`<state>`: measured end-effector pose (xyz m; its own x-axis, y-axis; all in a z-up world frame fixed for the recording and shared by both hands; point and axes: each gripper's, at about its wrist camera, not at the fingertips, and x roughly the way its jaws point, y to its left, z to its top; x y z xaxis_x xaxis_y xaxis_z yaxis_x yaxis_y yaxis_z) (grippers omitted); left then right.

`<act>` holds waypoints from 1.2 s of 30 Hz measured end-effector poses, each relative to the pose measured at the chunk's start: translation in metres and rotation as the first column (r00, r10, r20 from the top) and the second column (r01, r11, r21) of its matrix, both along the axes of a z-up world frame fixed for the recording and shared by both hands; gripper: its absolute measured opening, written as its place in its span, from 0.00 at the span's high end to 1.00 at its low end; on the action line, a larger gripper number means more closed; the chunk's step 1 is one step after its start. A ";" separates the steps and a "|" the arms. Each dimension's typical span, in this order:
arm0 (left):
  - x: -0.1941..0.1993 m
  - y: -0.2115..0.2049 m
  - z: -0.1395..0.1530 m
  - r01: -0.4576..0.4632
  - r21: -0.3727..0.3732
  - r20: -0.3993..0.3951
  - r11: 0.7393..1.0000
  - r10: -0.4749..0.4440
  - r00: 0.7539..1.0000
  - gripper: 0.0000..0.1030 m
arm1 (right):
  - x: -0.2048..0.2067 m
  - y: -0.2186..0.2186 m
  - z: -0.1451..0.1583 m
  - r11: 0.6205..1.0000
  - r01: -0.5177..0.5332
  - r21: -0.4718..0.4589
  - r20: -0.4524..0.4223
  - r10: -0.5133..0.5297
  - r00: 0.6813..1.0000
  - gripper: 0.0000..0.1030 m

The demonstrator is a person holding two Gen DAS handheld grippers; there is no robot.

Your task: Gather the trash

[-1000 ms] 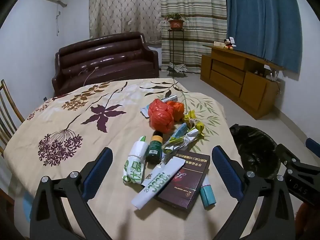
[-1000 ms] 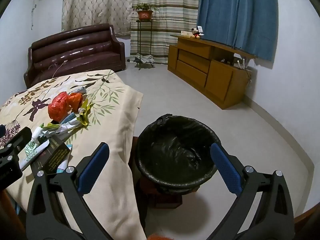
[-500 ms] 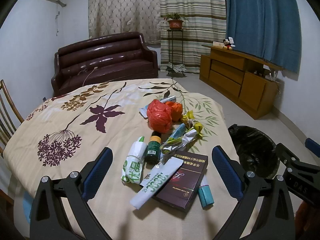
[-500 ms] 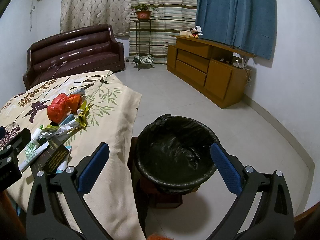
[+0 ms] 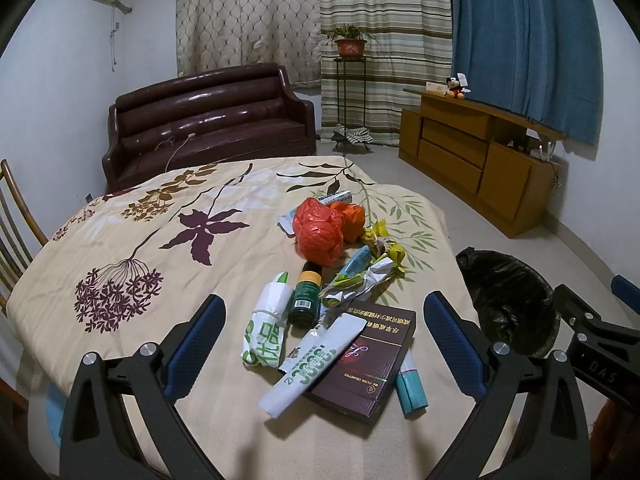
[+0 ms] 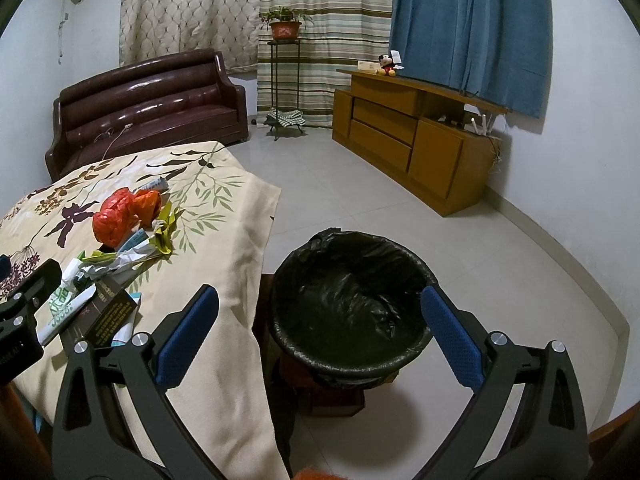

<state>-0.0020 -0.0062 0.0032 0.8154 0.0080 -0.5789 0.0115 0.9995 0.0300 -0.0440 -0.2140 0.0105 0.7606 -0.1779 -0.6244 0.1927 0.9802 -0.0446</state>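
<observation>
A pile of trash lies on the floral tablecloth (image 5: 160, 248): a red plastic bag (image 5: 318, 232), a dark green bottle (image 5: 306, 298), a white-green wrapper (image 5: 266, 326), a white tube (image 5: 316, 364), a dark maroon box (image 5: 360, 360), a teal tube (image 5: 410, 386) and crumpled yellow-green wrappers (image 5: 372, 268). My left gripper (image 5: 324, 328) is open and empty, above the near end of the pile. My right gripper (image 6: 320, 320) is open and empty, above the black-lined trash bin (image 6: 348, 300) beside the table. The bin also shows in the left wrist view (image 5: 508, 296).
A brown leather sofa (image 5: 208, 120) stands behind the table. A wooden cabinet (image 6: 412, 132) lines the right wall. A plant stand (image 6: 286, 80) is by the curtains. A wooden chair (image 5: 12, 216) is at the table's left.
My left gripper has drawn back and risen slightly, so the pile sits a little farther off. The right view shifted slightly. Nothing was taken hold of.
</observation>
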 end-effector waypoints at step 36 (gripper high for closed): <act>-0.002 -0.006 0.001 0.001 -0.002 -0.005 1.000 -0.001 1.000 0.06 | 0.001 -0.001 -0.001 1.000 0.000 0.003 -0.001 0.000 1.000 0.04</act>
<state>-0.0040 -0.0126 0.0046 0.8127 0.0066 -0.5827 0.0122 0.9995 0.0284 -0.0433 -0.2149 0.0095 0.7601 -0.1758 -0.6256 0.1924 0.9804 -0.0418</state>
